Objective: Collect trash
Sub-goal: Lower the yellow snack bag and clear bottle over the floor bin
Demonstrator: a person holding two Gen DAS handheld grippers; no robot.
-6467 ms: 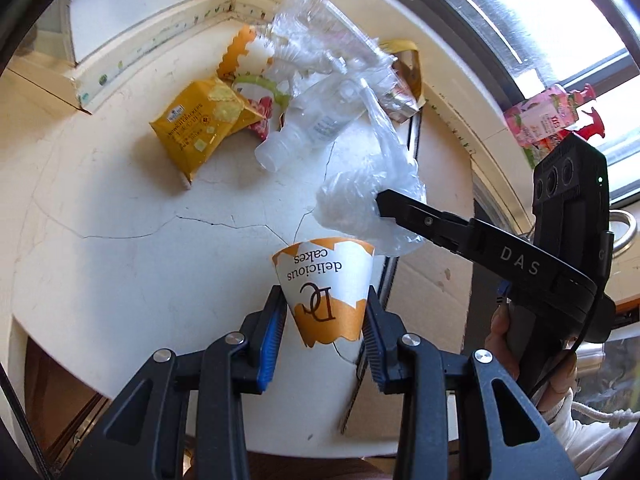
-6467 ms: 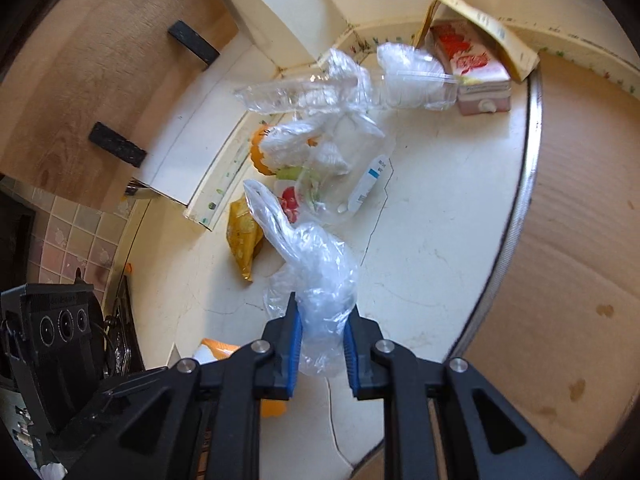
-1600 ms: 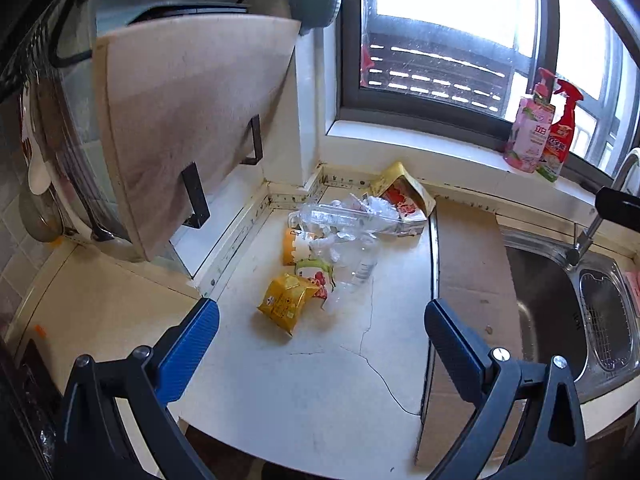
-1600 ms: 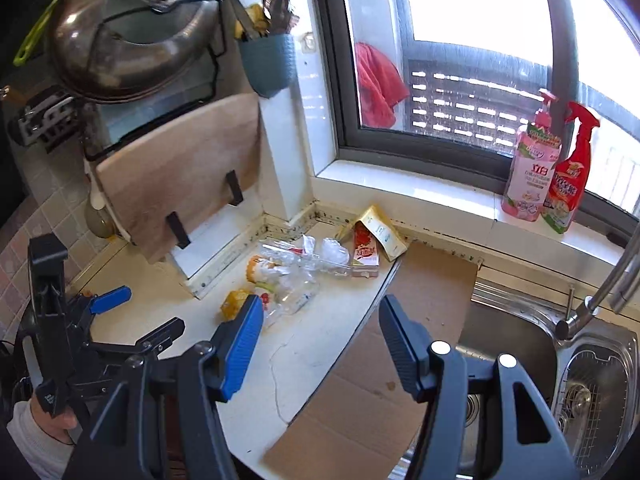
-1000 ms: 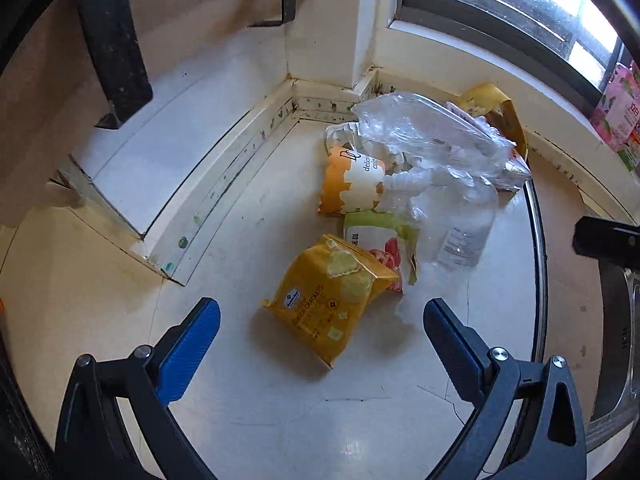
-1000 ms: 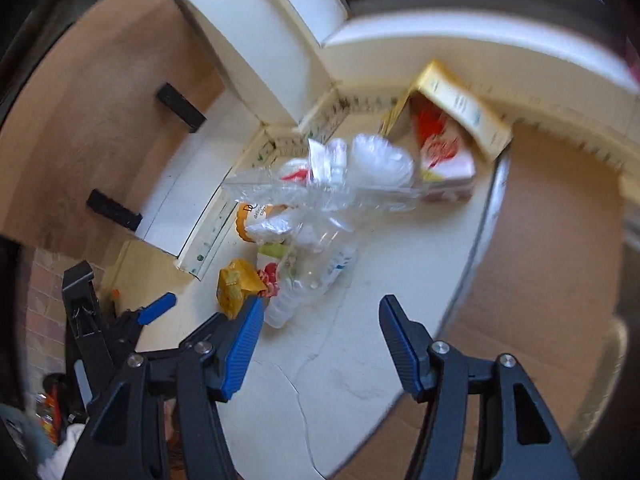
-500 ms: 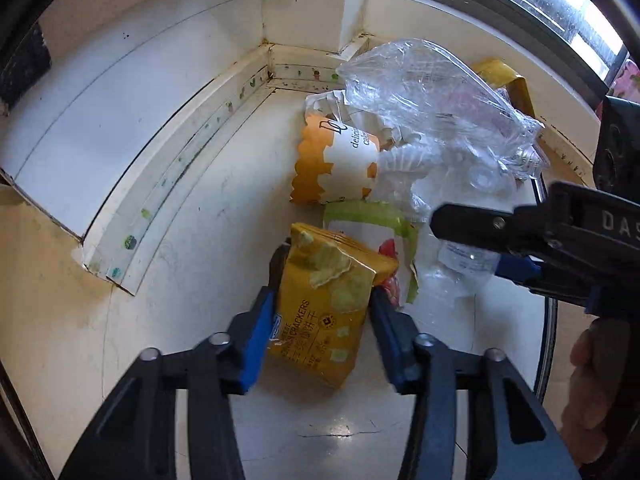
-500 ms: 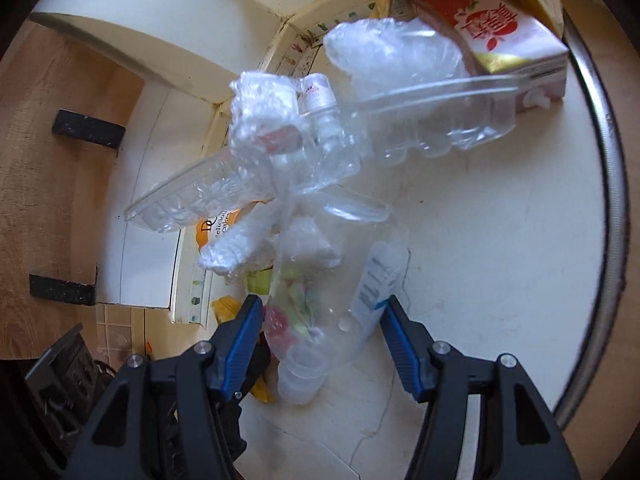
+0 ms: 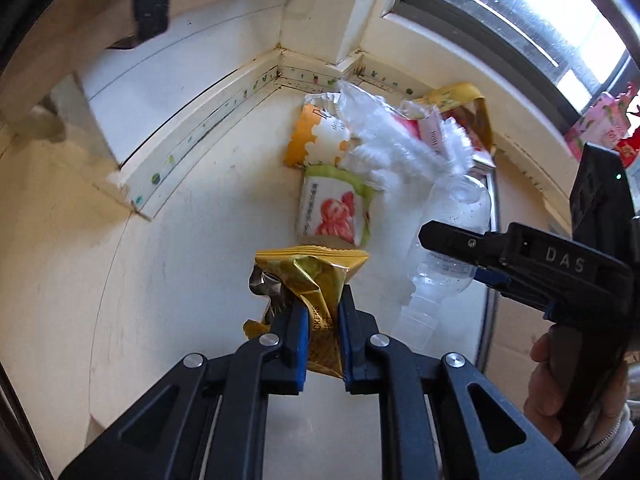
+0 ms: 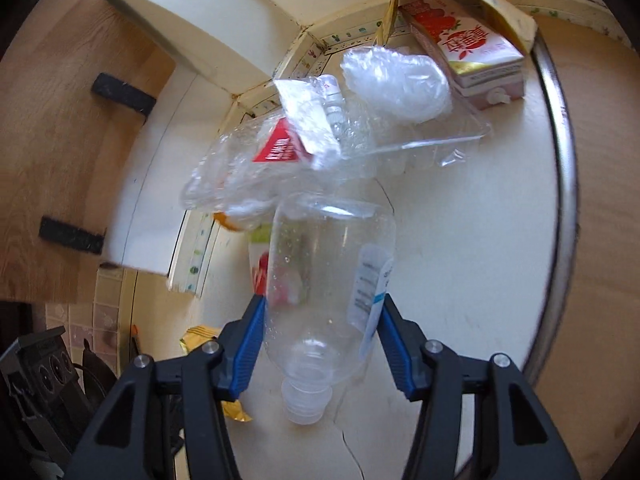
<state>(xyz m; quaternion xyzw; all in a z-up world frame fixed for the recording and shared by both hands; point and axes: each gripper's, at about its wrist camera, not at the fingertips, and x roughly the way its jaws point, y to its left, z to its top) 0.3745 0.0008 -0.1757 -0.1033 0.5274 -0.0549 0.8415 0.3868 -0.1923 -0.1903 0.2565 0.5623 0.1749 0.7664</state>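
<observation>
We have the left gripper [image 9: 323, 334] clamped on the yellow cracker wrapper [image 9: 310, 280], which crumples up at six o'clock on the white counter [image 9: 192, 240]. Our right gripper [image 10: 320, 344] has just been closing its jaws around the clear plastic bottle [image 10: 328, 292], both blue pads at its sides, neck toward us at six o'clock. Beyond the bottle, at twelve o'clock, lie a clear plastic tray [image 10: 400, 144] and crumpled film [image 10: 396, 80]; the strawberry milk carton [image 10: 472, 56] sits at one o'clock against the wall.
</observation>
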